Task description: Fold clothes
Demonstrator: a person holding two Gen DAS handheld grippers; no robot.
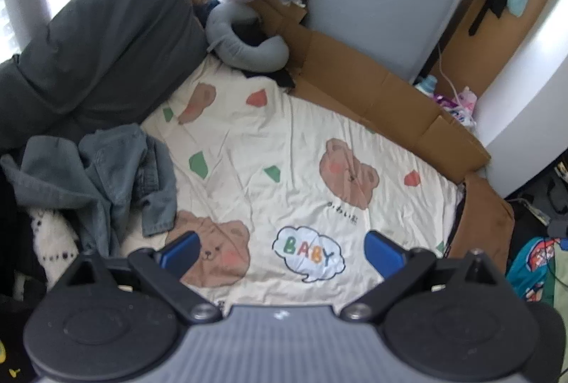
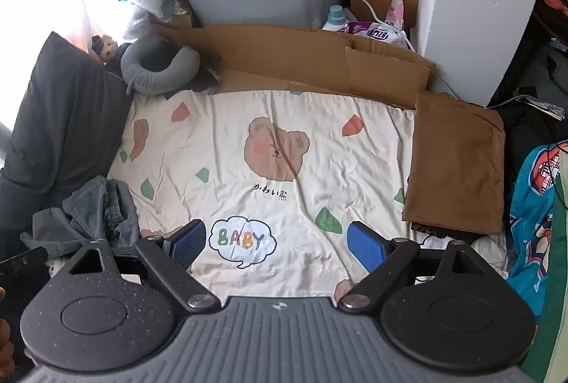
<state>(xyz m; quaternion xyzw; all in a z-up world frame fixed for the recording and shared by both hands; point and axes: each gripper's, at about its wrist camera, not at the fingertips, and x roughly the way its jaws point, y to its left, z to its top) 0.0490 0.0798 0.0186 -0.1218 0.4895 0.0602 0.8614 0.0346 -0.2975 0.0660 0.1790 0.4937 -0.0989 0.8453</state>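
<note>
The left gripper (image 1: 282,249) hung above the bed with its jaws spread wide and nothing between them. The right gripper (image 2: 277,241) was the same: wide open, empty, clear of the bedsheet (image 2: 305,141) below it.

Ahead and to the left of the left gripper, near its left finger, lay the crumpled grey-blue garment (image 1: 103,177), bunched at the sheet's edge against a dark pillow (image 1: 106,42). From the right gripper it sat off to the left as well (image 2: 96,209), just beyond the left finger. To the right of the right gripper, a brown cloth (image 2: 458,166) lay flat and squared off, apparently already folded.

The step in hand looked like fetching the crumpled garment onto the open sheet. To do it well, each gripper would best pinch a single outer edge or corner rather than the heap's middle, lift until the cloth hung free, then spread it flat over the bare sheet, well apart from the brown cloth. Which garment it was could not be told from the folds.
</note>
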